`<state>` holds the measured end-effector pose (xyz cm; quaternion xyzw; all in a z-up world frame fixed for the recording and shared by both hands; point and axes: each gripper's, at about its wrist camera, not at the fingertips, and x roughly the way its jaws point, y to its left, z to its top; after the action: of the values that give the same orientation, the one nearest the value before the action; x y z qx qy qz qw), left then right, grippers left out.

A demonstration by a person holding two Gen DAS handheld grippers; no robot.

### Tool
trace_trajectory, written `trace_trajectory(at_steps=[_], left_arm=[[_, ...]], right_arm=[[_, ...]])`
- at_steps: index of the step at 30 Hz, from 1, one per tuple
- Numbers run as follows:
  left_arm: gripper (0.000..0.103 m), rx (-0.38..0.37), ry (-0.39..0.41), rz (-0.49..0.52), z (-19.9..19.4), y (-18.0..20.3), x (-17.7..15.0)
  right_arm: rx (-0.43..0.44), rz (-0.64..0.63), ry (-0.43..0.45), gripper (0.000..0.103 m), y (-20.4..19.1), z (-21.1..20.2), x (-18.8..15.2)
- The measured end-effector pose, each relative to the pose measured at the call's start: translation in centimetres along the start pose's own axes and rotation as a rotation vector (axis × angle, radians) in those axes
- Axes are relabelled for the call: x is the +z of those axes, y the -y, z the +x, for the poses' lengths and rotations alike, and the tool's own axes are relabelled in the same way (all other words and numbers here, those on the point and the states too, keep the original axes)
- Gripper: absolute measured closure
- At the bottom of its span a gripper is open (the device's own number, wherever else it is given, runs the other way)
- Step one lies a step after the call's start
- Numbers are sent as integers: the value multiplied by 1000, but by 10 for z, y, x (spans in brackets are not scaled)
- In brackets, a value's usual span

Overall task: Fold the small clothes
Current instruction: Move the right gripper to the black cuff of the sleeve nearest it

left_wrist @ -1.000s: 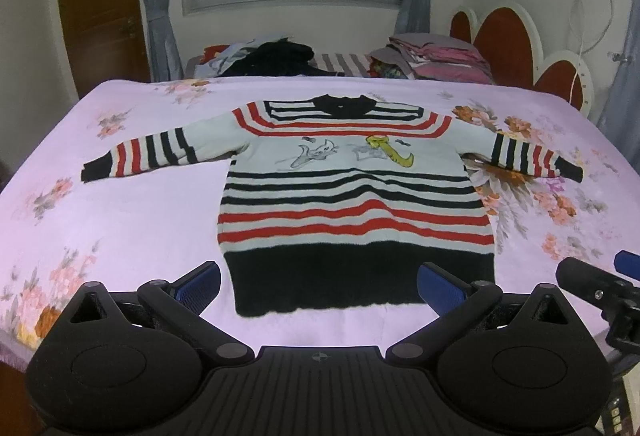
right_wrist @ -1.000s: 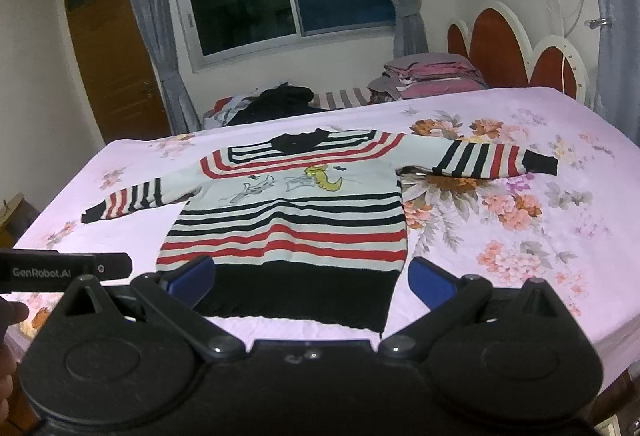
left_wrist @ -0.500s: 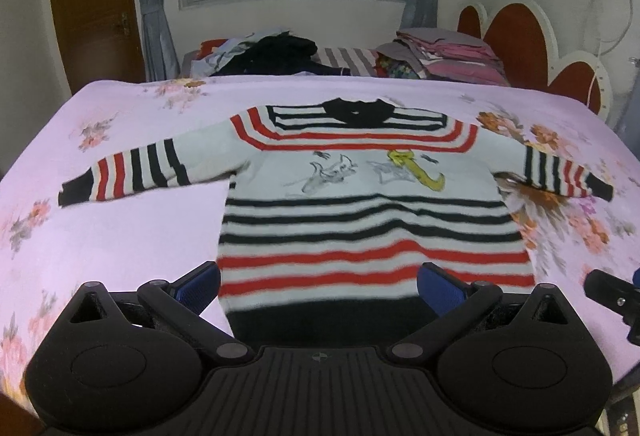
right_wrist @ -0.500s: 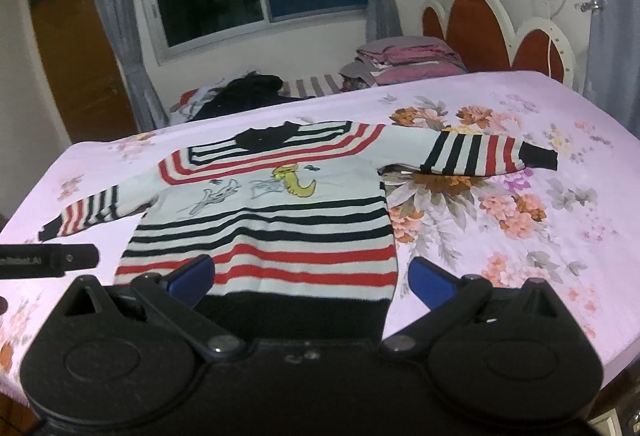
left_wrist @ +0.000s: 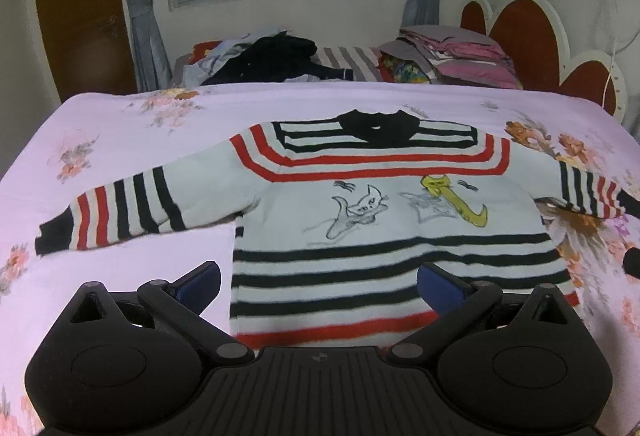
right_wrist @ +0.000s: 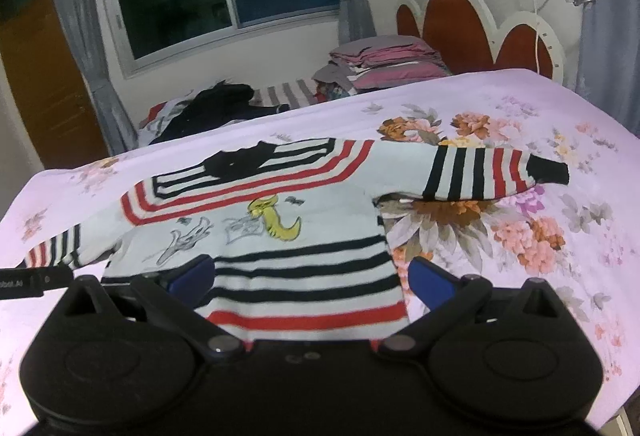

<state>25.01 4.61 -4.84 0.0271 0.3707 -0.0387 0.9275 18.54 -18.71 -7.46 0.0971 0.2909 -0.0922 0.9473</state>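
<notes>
Two grippers — left, right — jaws wide, empty, sweater hem hidden behind them

Sweater: white with black and red stripes, black collar, grey and yellow cat drawings; bedsheet: pale pink, orange-and-peach floral print; gripper pads: blue; headboard: reddish-brown, white-edged.

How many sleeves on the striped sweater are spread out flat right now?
2: left sleeve stretched out on the pink bedspread, right sleeve stretched out over the floral print.
</notes>
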Motion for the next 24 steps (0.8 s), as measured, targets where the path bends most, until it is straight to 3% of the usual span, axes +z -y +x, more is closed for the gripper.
trace_trajectory(at_steps=[9,24], left_arm=[[0,-8,-41,-31,39,17,15],[0,46,-71,-67,101,87,48]], right_arm=[[-36,41,-2,1,44,39,22],[-137,145,-71,8,183,132,67]])
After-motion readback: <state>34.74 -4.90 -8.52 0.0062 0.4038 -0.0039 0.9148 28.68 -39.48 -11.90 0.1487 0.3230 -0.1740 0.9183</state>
